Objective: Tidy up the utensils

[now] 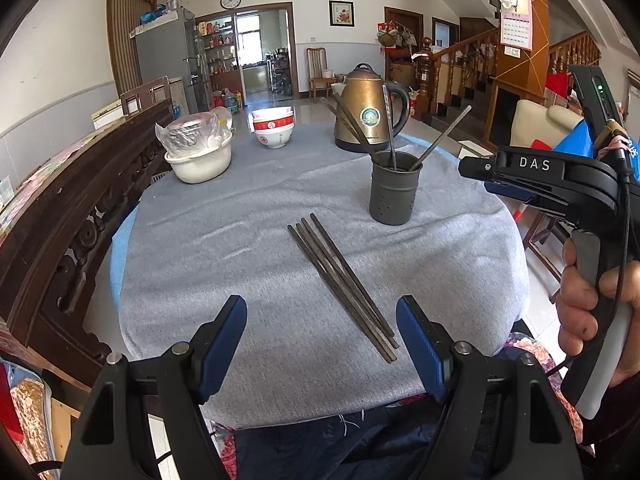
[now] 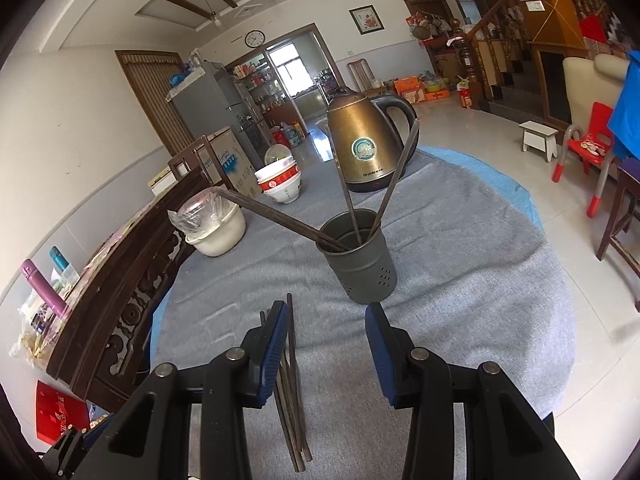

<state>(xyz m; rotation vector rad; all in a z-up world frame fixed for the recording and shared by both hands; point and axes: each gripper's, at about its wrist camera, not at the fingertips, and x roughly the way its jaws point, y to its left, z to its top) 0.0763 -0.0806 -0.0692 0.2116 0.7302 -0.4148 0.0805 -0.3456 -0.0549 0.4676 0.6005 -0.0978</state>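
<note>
Both jaws released, empty: left gripper (image 1: 322, 344), right gripper (image 2: 326, 350). Loose chopsticks (image 1: 342, 286) lie on grey cloth (image 1: 224, 248) near holder cup (image 1: 394, 188).

In the right wrist view, the right tongs' (image 2: 326, 354) left pad covers part of the loose chopsticks (image 2: 294, 392) lying before the holder (image 2: 362, 258). The lower ends of the chopsticks standing inside the holder are hidden by its wall. The kettle's (image 2: 366, 144) label is too small to read.

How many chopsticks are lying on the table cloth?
4 chopsticks lie side by side on the grey cloth, in front of the holder. None seems hidden.
</note>
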